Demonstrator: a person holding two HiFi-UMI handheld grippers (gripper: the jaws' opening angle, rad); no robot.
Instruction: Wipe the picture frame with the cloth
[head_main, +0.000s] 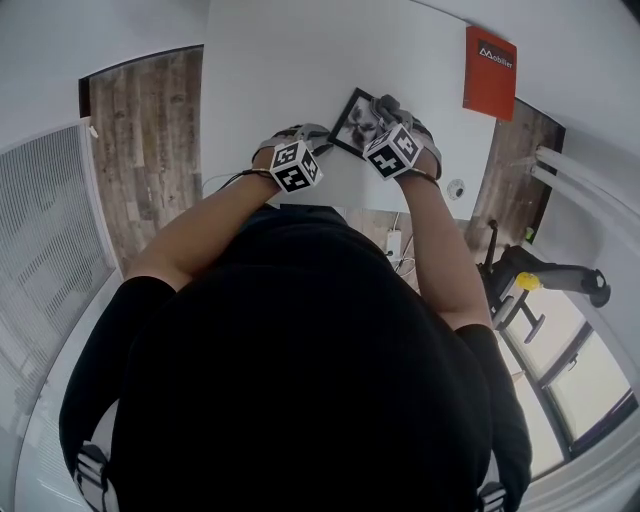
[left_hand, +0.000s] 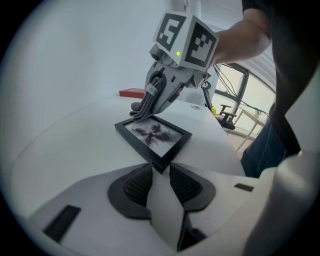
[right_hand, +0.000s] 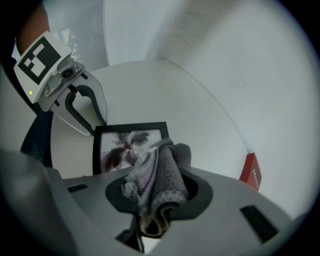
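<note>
picture frame (left_hand: 154, 136) flat; right tongs (right_hand: 159, 192) steep, clamping cloth (right_hand: 165, 167); left tongs (left_hand: 160, 182) apart, slanted down

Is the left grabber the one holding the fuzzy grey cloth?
No, the crumpled grey fleece cloth is pinched between the jaws of the right gripper, by the black picture frame.

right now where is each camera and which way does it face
Head view: on the person's head, facing steeply down over torso and forearms at the left hand-held gripper, right hand-held gripper and picture frame.
Left gripper view: on the left hand-held gripper, facing along its parted jaws across the frame; a forearm shows.
Right gripper view: on the right hand-held gripper, facing down past the cloth in its jaws at the frame.
Shared: both gripper views show the frame and each other's gripper.
</note>
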